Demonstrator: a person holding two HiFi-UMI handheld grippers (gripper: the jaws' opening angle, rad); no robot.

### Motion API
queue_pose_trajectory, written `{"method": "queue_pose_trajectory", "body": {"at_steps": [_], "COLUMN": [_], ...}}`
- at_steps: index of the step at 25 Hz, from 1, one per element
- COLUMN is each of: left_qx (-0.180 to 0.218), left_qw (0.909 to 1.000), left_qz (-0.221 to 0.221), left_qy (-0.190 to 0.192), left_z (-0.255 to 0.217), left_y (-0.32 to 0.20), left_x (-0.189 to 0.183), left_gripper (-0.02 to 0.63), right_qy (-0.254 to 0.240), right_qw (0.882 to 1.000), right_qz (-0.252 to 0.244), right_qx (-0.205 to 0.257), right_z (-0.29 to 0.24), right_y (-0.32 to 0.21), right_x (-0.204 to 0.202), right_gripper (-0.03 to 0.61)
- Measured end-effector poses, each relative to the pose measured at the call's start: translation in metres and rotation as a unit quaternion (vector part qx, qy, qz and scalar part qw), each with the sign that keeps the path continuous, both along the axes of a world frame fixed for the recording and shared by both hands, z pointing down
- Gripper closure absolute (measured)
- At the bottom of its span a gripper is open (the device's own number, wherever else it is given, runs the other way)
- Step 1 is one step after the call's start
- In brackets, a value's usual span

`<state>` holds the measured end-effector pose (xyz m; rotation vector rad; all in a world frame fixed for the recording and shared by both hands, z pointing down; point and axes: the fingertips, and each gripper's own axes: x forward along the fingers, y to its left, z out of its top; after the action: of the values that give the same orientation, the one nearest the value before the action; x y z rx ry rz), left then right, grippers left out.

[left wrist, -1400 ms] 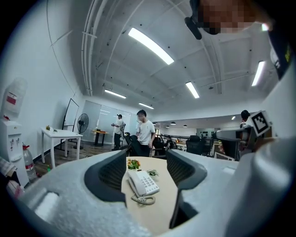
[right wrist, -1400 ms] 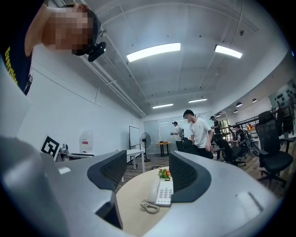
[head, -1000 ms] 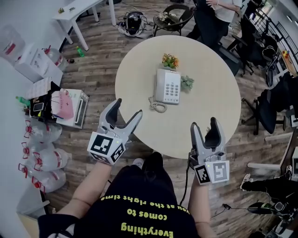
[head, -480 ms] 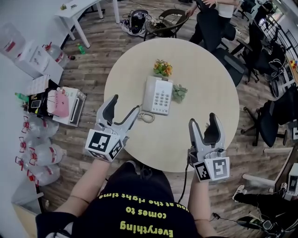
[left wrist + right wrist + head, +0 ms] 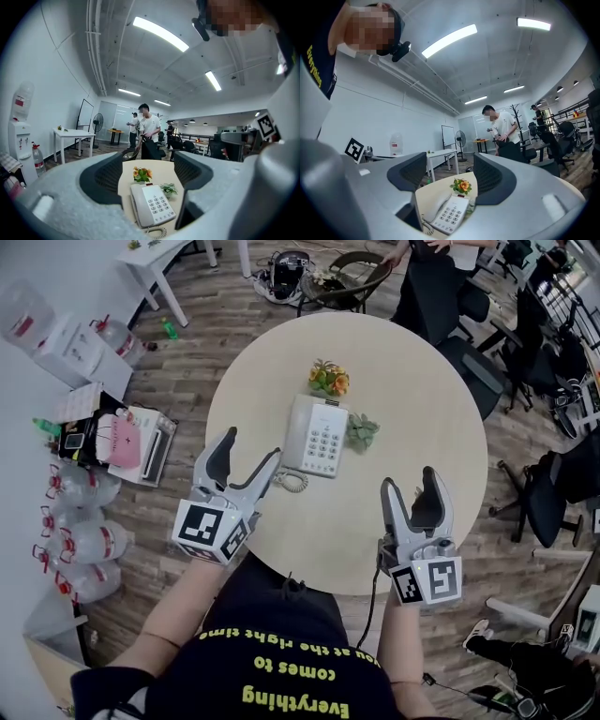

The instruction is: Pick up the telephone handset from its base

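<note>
Telephone base (image 5: 323, 439): white, keypad up, near the middle of the round table (image 5: 412, 381).
Handset (image 5: 298, 432): lies in its cradle on the base, along the side nearer the left gripper; nothing touches it.
Coiled cord (image 5: 292, 481): bunched on the table at the base's near end.
Orange flowers (image 5: 328, 379): just beyond the base's far end.
Small green plant (image 5: 362, 430): just beside the base, on the side away from the handset.
Left gripper (image 5: 251, 448): jaws spread wide, nothing between them; in the air short of the base, one tip near the cord.
Right gripper (image 5: 409, 482): jaws wide apart, empty; well apart from the base, on its plant side.
Person (image 5: 149, 129): stands beyond the table, far from the base.
</note>
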<state>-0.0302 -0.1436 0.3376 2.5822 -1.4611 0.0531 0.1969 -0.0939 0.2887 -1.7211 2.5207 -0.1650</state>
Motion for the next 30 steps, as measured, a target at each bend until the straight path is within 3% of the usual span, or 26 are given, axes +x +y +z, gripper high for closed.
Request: {"method": "queue_pose_trajectory", "body": {"at_steps": [12, 23, 30], "left_qx": [-0.023, -0.063, -0.101], "left_qw": [0.9993, 0.9976, 0.9930], "left_qz": [0.025, 0.029, 0.042], "left_qy": [0.014, -0.007, -0.046], "left_z": [0.020, 0.076, 0.131], "left_y": [-0.040, -0.062, -0.073], "left_x": [0.004, 0.013, 0.034], "left_gripper": [0.265, 0.265, 0.265], "right_qy": [0.003, 0.013, 0.007], "right_qw": [0.999, 0.998, 0.996], "right_qz": [0.033, 0.038, 0.036], "right_qx": [-0.011, -0.040, -0.076], "right_z": [0.013, 0.058, 0.092], "right_y": [-0.028, -0.053, -0.063], "right_x": [-0.005, -0.017, -0.015], "right_gripper": [0.270, 0.276, 0.281]}}
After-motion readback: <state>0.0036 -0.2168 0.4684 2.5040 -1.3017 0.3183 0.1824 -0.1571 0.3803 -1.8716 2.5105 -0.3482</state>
